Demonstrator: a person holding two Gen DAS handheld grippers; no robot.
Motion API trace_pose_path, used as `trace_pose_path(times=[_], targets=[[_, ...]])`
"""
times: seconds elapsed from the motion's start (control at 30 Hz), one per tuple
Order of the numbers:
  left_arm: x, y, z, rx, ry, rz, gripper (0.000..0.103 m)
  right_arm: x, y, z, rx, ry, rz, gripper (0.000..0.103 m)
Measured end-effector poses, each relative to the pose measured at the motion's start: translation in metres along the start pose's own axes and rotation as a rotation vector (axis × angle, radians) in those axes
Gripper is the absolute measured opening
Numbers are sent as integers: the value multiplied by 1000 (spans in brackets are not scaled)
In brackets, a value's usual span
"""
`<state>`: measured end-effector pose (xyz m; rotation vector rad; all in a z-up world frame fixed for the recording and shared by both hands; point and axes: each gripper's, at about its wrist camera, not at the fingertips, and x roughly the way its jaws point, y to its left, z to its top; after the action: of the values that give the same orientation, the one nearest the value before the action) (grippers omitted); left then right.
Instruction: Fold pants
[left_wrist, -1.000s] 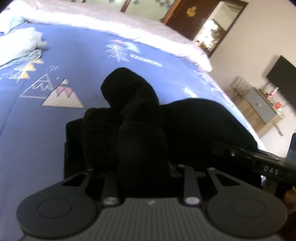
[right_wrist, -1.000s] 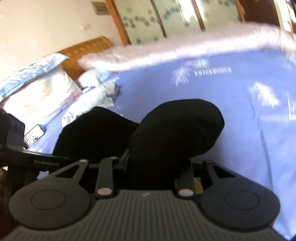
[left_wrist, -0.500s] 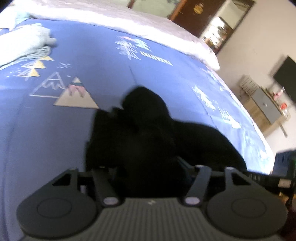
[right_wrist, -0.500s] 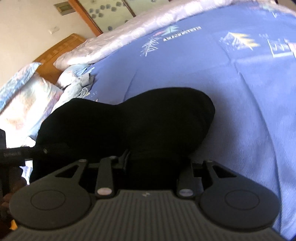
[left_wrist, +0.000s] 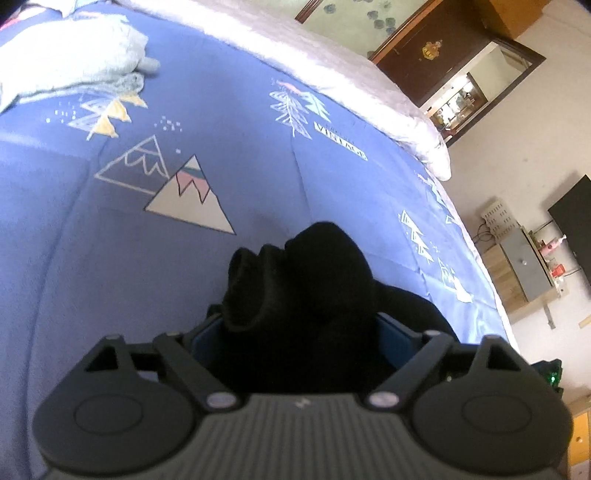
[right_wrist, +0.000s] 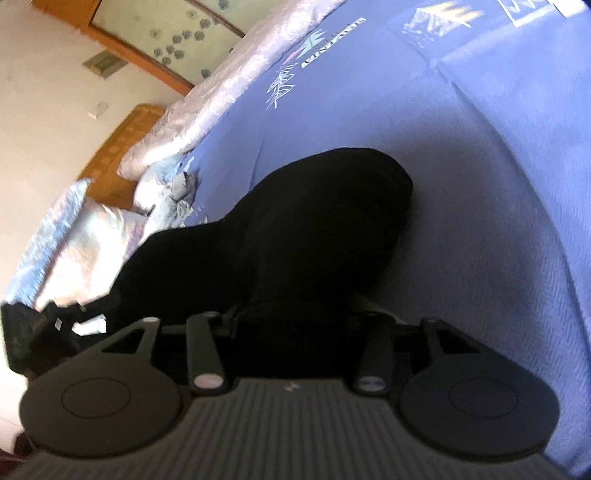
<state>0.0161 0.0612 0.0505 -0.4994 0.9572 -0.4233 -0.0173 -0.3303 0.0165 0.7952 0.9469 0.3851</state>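
Blue bed (left_wrist: 258, 155) lies beyond both grippers; black pants (left_wrist: 317, 280) bunch between left fingers (left_wrist: 400, 330), spread wide, and right gripper (right_wrist: 299, 325) pinches them; folding looks unfinished

Left gripper (left_wrist: 301, 328) spread wide around black cloth; right gripper (right_wrist: 295, 321) clamped on it, tilted.

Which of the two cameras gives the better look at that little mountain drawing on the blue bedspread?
The left wrist view: the mountain drawing lies sharp and unobstructed beyond the black pants. The right wrist view does not show it, only other blurred prints.
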Motion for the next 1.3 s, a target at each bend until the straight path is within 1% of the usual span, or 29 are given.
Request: trace_pose_path(times=[0.1,0.3,0.37,0.47,0.53,0.6,0.73,0.83,0.9,1.1,1.13,1.3], targets=[[5,1,-1,-14,11,-26,97,-2,-6,2,47,2,29,52],[10,2,-1,-37,23,-52,97,-1,-5,4,67,7,43,53],[4,4,1,-38,-6,-53,97,-1,-7,5,69,9,45,53],[-10,13,11,-76,-60,-56,97,0,-7,5,69,10,44,53],[-16,15,16,-86,-78,-52,97,1,-7,6,70,10,44,53],[-20,15,17,-86,-79,-65,97,1,-8,6,71,10,46,53],[-9,7,8,-55,-34,-94,100,2,-8,5,72,9,46,54],[3,3,-3,-15,0,-62,101,2,-8,5,72,9,47,54],[7,5,-9,-21,22,-66,101,3,-8,5,71,7,46,54],[7,12,-11,-42,30,-63,101,4,-7,4,71,5,45,54],[8,12,-11,-40,33,-63,103,3,-8,5,70,6,46,54],[19,1,-19,22,71,-38,103,2,-9,7,66,7,48,54]])
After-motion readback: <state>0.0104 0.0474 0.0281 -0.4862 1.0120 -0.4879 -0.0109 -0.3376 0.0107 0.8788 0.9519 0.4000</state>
